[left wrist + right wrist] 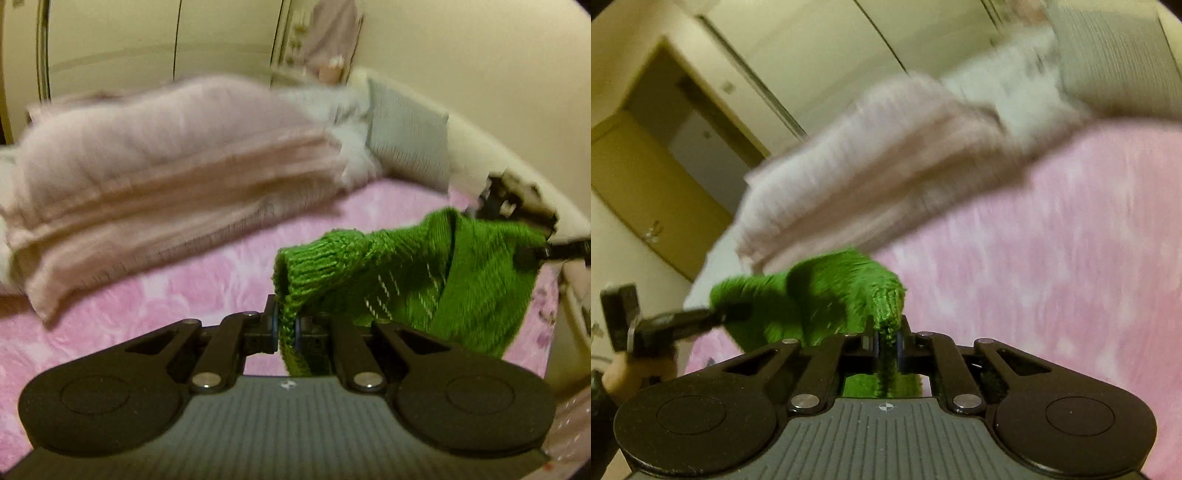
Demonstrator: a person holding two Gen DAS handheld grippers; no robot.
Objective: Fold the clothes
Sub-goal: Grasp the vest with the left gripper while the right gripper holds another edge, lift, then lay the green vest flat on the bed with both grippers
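Note:
A green knitted garment (424,280) with thin white stripes hangs in the air above the pink bedspread (177,295), stretched between both grippers. My left gripper (286,326) is shut on its ribbed edge, which runs down between the pads. The right gripper (532,236) pinches the garment's far side at the right of the left wrist view. In the right wrist view my right gripper (888,338) is shut on a green knit fold (831,295), and the left gripper (735,314) grips the other end at the left, held by a hand (631,369).
A folded pale pink quilt (166,177) lies across the far side of the bed, with a grey pillow (406,136) and white fluffy bedding (351,122) beside it. Cream wardrobe doors (147,40) stand behind. A doorway (683,147) shows at the left of the right wrist view.

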